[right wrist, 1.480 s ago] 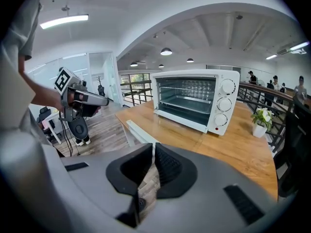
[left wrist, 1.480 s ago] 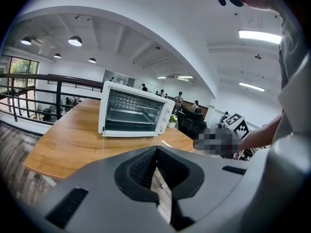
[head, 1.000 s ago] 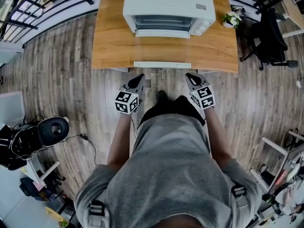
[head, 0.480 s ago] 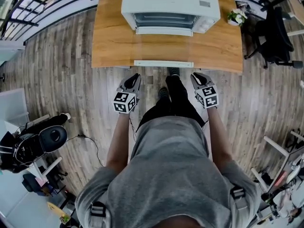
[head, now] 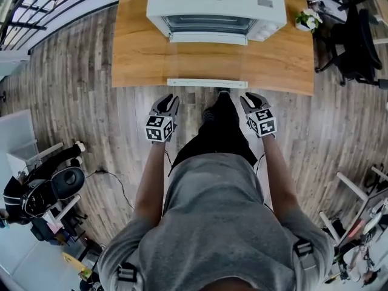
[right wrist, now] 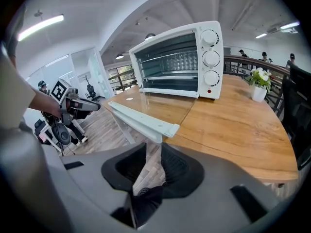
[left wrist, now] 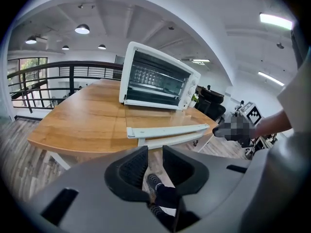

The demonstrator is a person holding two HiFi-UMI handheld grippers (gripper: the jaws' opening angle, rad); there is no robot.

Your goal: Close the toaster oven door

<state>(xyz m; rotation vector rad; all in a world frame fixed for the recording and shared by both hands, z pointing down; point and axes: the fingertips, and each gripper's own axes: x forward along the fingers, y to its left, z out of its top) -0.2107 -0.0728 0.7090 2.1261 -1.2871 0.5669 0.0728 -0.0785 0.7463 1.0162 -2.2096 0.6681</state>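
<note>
A white toaster oven (head: pixel 216 5) stands at the back of the wooden table (head: pixel 139 53). Its glass door (head: pixel 206 60) lies open flat, and the door's white handle bar (head: pixel 206 82) reaches the table's near edge. Both gripper views show the oven (left wrist: pixel 158 76) (right wrist: pixel 182 62) and the handle bar (left wrist: pixel 167 130) (right wrist: pixel 143 118) ahead. My left gripper (head: pixel 167 99) hangs just short of the table edge, left of the handle. My right gripper (head: pixel 248 98) hangs to the handle's right. The jaws of both grippers (left wrist: pixel 154 160) (right wrist: pixel 153 161) are opening, with nothing between them.
A small potted plant (head: pixel 308 19) sits at the table's right back corner, beside a black office chair (head: pixel 357 38). A dark railing (head: pixel 54 5) runs behind the table at left. Equipment and cables (head: pixel 42 190) lie on the wood floor at left.
The person has stepped toward the table, bringing both grippers nearer its front edge. Both pairs of jaws have parted from nearly shut.
</note>
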